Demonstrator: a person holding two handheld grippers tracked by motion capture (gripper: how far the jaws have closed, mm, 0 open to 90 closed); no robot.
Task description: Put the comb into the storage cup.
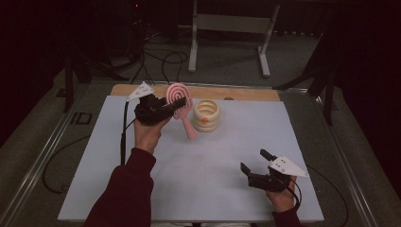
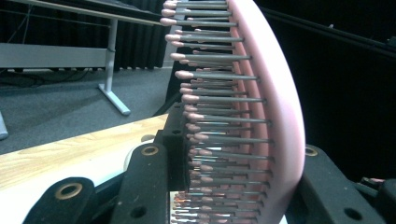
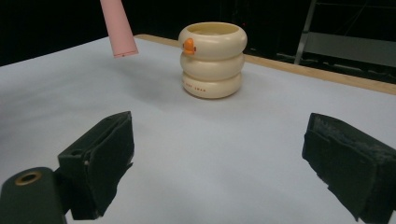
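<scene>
1. Holding the pink hairbrush (image 1: 180, 101) aloft, we are gripping it in the left gripper (image 1: 165, 108) by its round head; the handle is hanging down and to the right, its tip clear of the white table cover (image 1: 198, 175), just in front of the cream holder (image 1: 206, 115).

2. We are pinching the brush head across its thickness: in the left gripper view one black jaw is pressing on the bristle (image 2: 219, 98) side and the other on the smooth pink back (image 2: 285, 112). We are judging that this grip leaves the handle free to lead downward into an opening.

3. We are keeping the brush beside the cream holder, a cup shaped like three stacked rings with a small orange knob (image 3: 188, 45) near its rim. Its mouth is facing up, so we are reading it as the likely place for the handle.

4. We are resting the right gripper (image 1: 259, 166) low near the front right of the cover, well apart from brush and holder. Its jaws are standing spread with nothing between them; in its own view the padded fingers (image 3: 105, 158) are framing bare cover, and the handle's end (image 3: 119, 28) is hanging at the upper left.

5. We are noting a line of small reddish lettering (image 3: 196, 87) on the holder's lowest ring; it is too small to read. We are finding no other brand or label.
</scene>
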